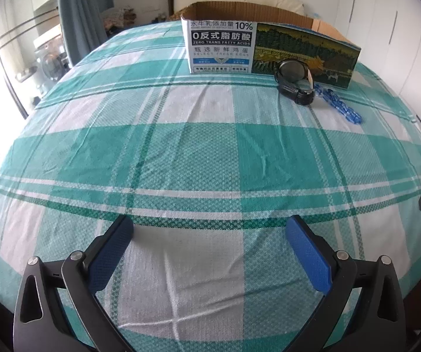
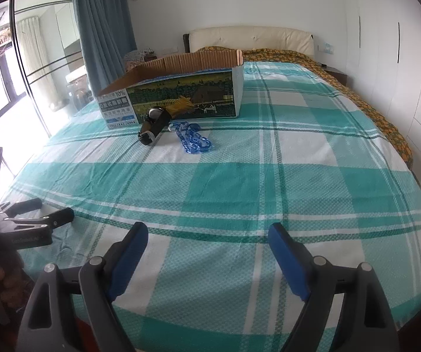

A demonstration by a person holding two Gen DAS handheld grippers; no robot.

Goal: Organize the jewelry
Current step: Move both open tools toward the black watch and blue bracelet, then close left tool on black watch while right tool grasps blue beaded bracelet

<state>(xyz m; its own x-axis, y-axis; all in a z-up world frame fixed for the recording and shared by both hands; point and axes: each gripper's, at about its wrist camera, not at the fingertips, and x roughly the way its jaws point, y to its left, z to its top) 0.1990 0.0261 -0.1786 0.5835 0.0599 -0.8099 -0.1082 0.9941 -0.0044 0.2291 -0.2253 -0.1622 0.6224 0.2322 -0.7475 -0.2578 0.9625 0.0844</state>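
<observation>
Both the left gripper (image 1: pixel 210 228) and right gripper (image 2: pixel 207 231) gape empty above bare bedspread (image 2: pixel 240 176), well short of the watch (image 2: pixel 153 126).

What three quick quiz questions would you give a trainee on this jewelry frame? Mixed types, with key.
1. True or false: the watch lies inside the cardboard box.
2. Which lies nearer the watch: A) blue chain B) headboard C) curtain?
3. What does the right gripper hold?

Key: 1 false, it rests on the bedspread against the box front. 2 A. 3 nothing; both it and the left gripper stand open over the bedspread.
</observation>
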